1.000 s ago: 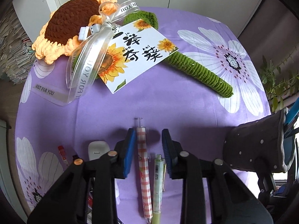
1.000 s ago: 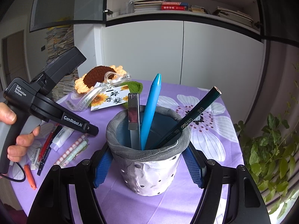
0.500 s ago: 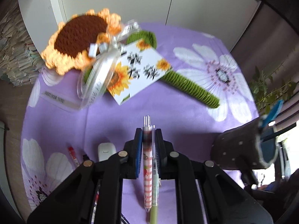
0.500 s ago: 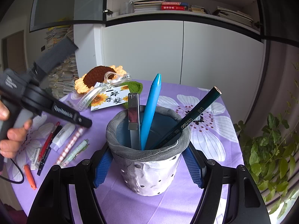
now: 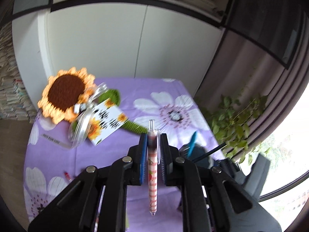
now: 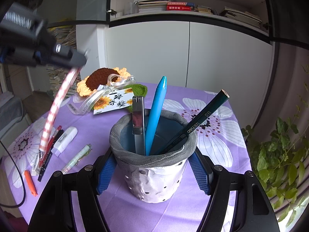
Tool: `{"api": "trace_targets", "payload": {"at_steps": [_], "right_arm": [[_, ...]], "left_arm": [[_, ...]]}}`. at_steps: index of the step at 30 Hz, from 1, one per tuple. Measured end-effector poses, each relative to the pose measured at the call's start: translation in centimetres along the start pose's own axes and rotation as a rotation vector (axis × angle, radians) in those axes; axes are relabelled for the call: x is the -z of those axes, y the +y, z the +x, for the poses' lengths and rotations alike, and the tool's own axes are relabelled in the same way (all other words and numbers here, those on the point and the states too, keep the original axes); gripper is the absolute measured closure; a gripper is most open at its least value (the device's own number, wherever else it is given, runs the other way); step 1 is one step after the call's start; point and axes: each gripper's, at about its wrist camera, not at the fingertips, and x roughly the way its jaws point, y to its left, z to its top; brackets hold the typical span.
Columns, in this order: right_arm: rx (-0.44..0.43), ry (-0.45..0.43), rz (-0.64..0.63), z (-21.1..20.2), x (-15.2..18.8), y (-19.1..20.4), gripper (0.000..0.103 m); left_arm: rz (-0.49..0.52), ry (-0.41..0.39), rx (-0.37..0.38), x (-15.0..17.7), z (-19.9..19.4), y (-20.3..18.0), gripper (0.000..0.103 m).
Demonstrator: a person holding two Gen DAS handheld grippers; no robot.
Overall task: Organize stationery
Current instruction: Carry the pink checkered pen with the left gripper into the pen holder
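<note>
While the purple flowered surface [image 6: 222, 203] fills both views, a crochet sunflower [image 6: 102, 78] with a ribbon and card lies at its far side. Nearer stands the grey pot [image 6: 154, 166], flanked by the right gripper [image 6: 152, 176], whose blue fingers [image 6: 105, 171] sit against its sides; whether they press it I cannot tell. Inside the pot lean a blue pen [image 6: 156, 114], a dark 2B pencil [image 6: 195, 127] and a metal clip-like piece [image 6: 138, 121]. Up at the left, the left gripper [image 5: 152, 150] is lifted clear of the surface, its fingers clenched on a pink checked pen [image 5: 152, 174], which hangs slanting down in the right wrist view. Below it lie a white eraser stick [image 6: 64, 137], a pale green pen [image 6: 77, 157], red and black pens [image 6: 48, 148] and an orange cap [image 6: 30, 182].
</note>
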Motion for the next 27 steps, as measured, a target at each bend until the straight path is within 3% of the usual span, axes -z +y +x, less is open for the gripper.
{"api": "trace_targets", "payload": {"at_steps": [10, 27], "right_arm": [[0.0, -0.001, -0.001, 0.0, 0.0, -0.1, 0.031], [-0.005, 0.008, -0.001, 0.2, 0.1, 0.1, 0.031]], "left_arm": [[0.01, -0.151, 0.13, -2.4, 1.2, -3.0, 0.092], [0.006, -0.208, 0.148, -2.0, 2.5, -3.0, 0.092]]}}
